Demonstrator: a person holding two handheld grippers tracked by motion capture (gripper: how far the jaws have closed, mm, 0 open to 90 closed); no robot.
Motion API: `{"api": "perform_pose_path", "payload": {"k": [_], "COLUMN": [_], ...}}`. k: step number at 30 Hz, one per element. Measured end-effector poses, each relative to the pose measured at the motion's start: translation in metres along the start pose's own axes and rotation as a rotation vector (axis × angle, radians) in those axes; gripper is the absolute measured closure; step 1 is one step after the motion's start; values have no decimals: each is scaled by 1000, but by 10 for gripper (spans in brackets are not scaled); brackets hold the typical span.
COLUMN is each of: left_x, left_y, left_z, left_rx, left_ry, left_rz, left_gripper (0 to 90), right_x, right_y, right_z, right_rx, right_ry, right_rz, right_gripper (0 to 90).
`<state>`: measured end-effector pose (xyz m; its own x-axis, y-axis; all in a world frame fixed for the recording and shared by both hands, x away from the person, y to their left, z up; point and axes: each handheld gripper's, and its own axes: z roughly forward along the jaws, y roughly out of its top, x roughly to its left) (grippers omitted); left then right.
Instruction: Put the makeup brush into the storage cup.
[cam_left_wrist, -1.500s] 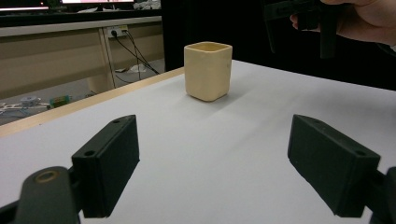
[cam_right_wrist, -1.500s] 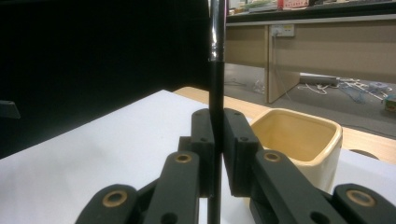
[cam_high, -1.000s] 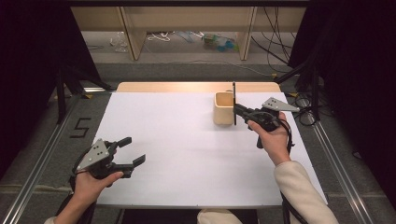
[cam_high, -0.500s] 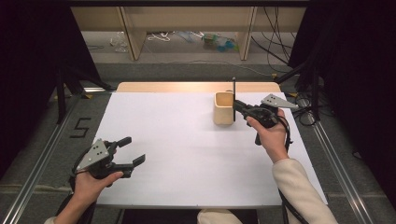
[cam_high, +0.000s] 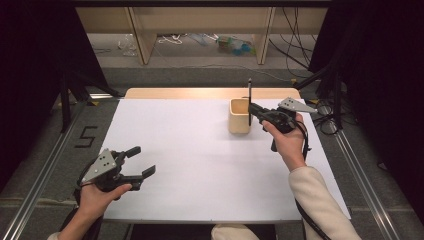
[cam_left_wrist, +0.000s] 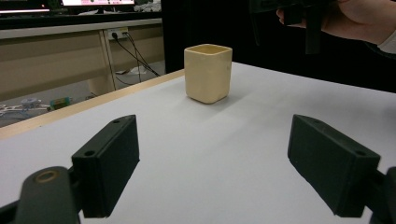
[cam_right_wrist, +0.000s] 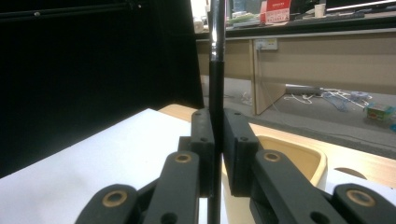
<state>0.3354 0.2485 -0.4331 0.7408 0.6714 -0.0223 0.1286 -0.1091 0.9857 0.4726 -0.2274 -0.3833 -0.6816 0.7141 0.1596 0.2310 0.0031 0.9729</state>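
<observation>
My right gripper (cam_high: 251, 108) has edged the pen (cam_high: 249, 100), clamped upright, over the cup (cam_high: 239, 116) for dropping in (left gripper (cam_high: 139, 161), well short of the cup, gapes empty).

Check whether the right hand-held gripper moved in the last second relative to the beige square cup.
No. The right hand-held gripper holds the thin black pen upright at the right rim of the beige square cup, same spot as before.
</observation>
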Motion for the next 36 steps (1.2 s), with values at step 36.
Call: {"api": "perform_pose_path", "payload": {"k": [36], "left_x": [0], "left_y": [0], "left_z": [0], "left_rx": [0], "left_ry": [-1], "left_rz": [-5], "left_gripper": [163], "right_x": [-7], "right_y": [4], "right_z": [19], "right_rx": [-1], "right_ry": [-30], "right_rz": [2], "right_gripper": [841]}}
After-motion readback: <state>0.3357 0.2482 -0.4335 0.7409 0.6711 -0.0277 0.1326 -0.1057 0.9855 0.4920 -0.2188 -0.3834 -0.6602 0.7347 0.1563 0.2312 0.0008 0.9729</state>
